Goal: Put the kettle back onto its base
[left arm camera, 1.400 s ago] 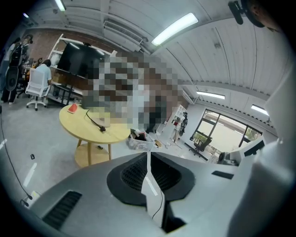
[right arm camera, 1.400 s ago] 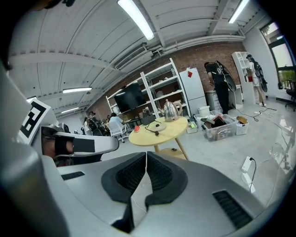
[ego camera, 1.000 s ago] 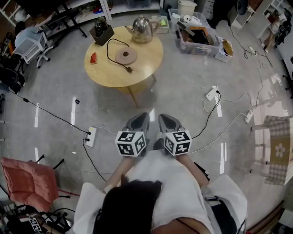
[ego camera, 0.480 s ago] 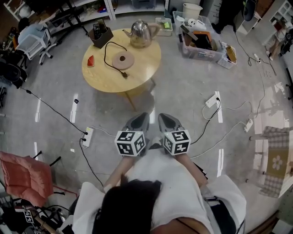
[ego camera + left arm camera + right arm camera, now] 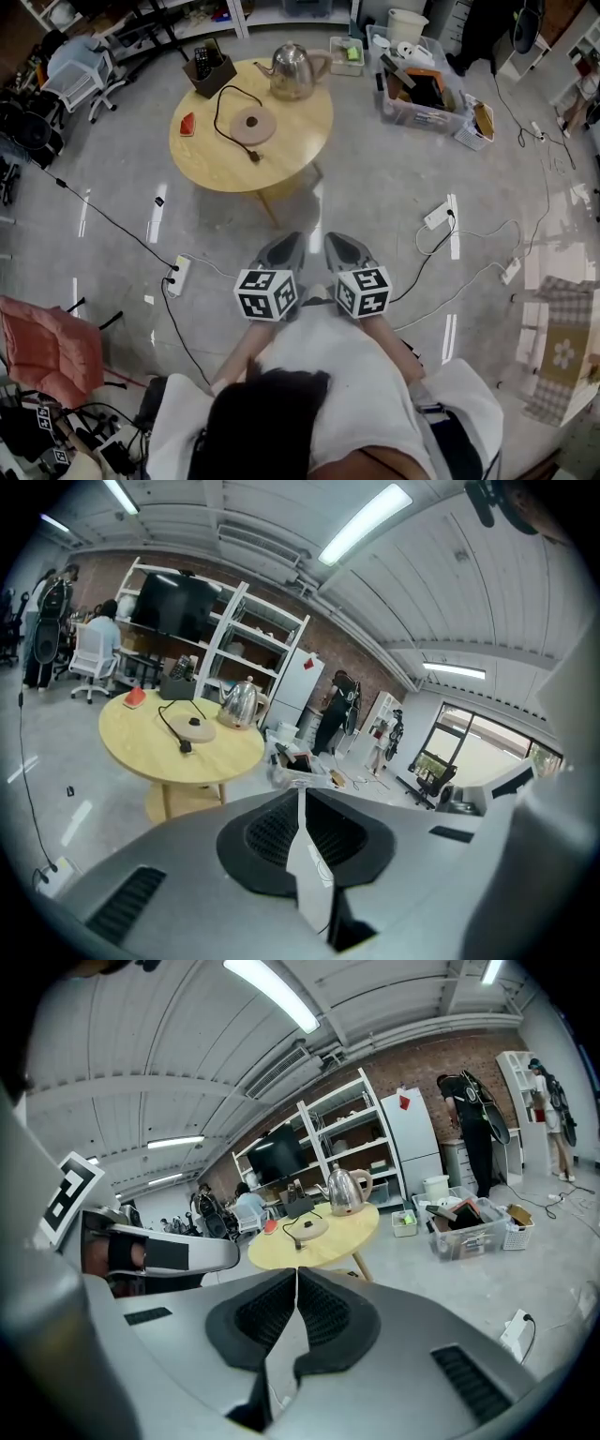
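Head view looks down on the person, who holds the left tool and the right tool side by side in front of the body. Both are over the grey floor and well apart from the table. In the left gripper view the two jaws of the left tool are pressed together with nothing between them, and the right gripper view shows the same for the right tool (so both are closed and empty). Near the left tool a white power strip lies on the floor. Further away stands the round wooden table. On it the round base lies near the middle, with a black cord looping beside it. The kettle stands upright at the far edge of the table, apart from the base and not on it. A small red thing lies at the left side, and a dark box stands at the far left edge. Beyond the table to the right, a clear bin full of items rests on the floor
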Demonstrator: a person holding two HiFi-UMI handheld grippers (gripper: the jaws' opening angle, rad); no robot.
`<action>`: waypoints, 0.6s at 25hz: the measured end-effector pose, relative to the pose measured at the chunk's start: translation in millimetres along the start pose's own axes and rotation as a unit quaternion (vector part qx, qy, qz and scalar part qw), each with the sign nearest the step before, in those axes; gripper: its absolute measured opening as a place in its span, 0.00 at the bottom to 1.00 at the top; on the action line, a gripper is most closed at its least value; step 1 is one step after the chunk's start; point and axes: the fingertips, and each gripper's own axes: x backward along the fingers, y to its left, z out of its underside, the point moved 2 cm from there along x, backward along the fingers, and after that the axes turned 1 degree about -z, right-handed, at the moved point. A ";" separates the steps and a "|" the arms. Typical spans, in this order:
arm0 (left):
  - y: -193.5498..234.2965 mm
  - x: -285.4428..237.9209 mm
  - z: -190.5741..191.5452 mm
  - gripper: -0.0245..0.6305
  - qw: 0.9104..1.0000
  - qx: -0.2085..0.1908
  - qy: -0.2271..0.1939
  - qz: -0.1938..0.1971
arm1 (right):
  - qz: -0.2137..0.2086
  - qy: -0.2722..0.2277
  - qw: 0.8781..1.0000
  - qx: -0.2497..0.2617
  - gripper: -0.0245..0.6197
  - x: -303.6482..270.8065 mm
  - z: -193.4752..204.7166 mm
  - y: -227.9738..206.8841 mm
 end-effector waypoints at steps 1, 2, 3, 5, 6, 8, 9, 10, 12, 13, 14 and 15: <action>-0.3 -1.7 0.8 0.11 1.000 0.002 0.001 0.000 | -0.003 -0.001 1.000 -0.001 0.08 -0.5 0.1 -0.8; -1.1 -2.8 2.0 0.11 1.000 0.005 0.003 0.000 | -0.007 -0.001 1.000 -0.003 0.08 -0.1 0.6 -1.4; -2.3 -3.5 3.1 0.11 1.000 0.006 0.004 -0.001 | -0.011 -0.002 1.000 -0.005 0.08 1.0 1.4 -1.9; -6.2 -4.7 4.8 0.11 1.000 0.007 0.006 -0.002 | -0.012 0.000 1.000 -0.007 0.08 5.0 3.2 -4.4; -8.2 -5.8 5.3 0.11 1.000 0.006 0.006 -0.002 | -0.010 0.000 1.000 -0.007 0.08 6.6 3.7 -6.6; -10.5 -8.9 5.5 0.11 1.000 0.004 0.007 0.000 | -0.003 -0.001 1.000 -0.007 0.08 7.6 2.8 -11.9; -11.0 -10.2 5.8 0.11 1.000 0.004 0.008 0.001 | 0.001 -0.003 1.000 -0.007 0.08 8.1 1.6 -14.1; -11.5 -11.1 5.9 0.11 1.000 0.004 0.009 0.001 | 0.004 -0.006 1.000 -0.006 0.08 9.0 0.2 -15.9; -13.3 -12.6 5.0 0.11 1.000 0.003 0.010 0.003 | 0.007 -0.010 1.000 -0.006 0.08 11.2 -2.6 -18.4; -14.5 -13.5 4.0 0.11 1.000 0.002 0.010 0.004 | 0.008 -0.011 1.000 -0.008 0.08 12.0 -3.7 -19.3; -15.6 -14.6 2.7 0.11 1.000 0.000 0.010 0.006 | 0.009 -0.012 1.000 -0.009 0.08 12.2 -4.7 -19.9; -16.3 -16.2 1.4 0.11 1.000 -0.002 0.011 0.008 | 0.011 -0.013 1.000 -0.010 0.08 11.9 -5.6 -20.6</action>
